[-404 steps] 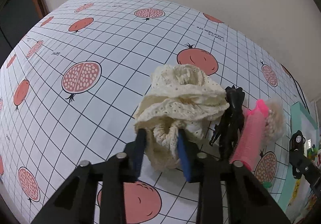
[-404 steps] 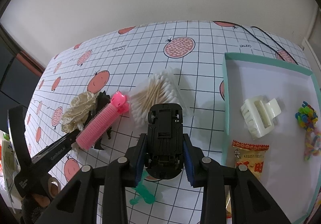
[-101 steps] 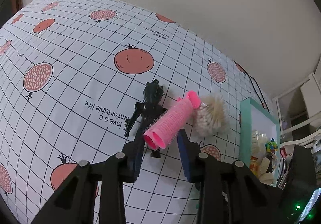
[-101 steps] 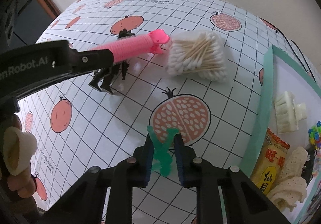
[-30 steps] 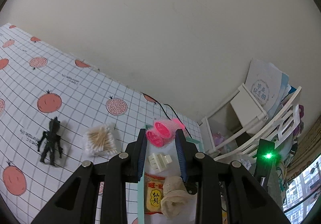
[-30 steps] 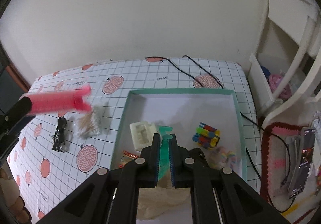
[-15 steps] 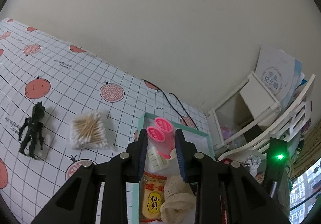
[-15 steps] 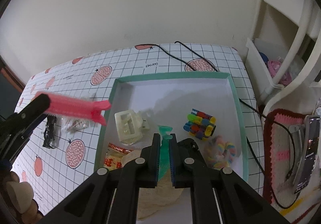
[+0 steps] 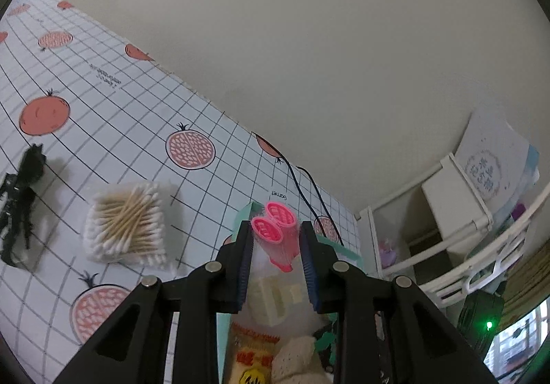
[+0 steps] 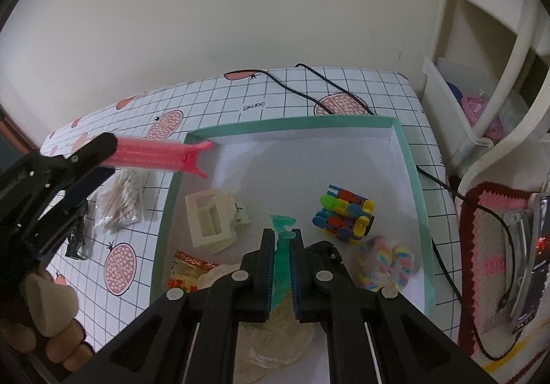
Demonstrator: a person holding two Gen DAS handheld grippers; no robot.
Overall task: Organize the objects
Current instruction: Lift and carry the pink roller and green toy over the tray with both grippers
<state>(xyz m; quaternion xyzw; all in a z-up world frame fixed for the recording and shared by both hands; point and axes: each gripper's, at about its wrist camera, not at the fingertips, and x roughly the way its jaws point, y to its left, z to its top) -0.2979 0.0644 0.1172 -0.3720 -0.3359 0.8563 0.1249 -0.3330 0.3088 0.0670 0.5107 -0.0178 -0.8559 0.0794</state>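
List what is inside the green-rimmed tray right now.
Lying in the green-rimmed tray: cream hair claw, snack packet, lace scrunchie, multicoloured block toy, pastel scrunchie. The right hand-held gripper hides the tray floor beneath it.

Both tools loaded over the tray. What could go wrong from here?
1. The pink hair roller clip in the left tool sticks out over the teal tray's rim; released now, it may catch the rim and land outside, by the cotton swabs.
2. The right tool holds the green toy above a crowded patch: cream hair claw, block toy, cream lace fabric. It could land on these and bounce.
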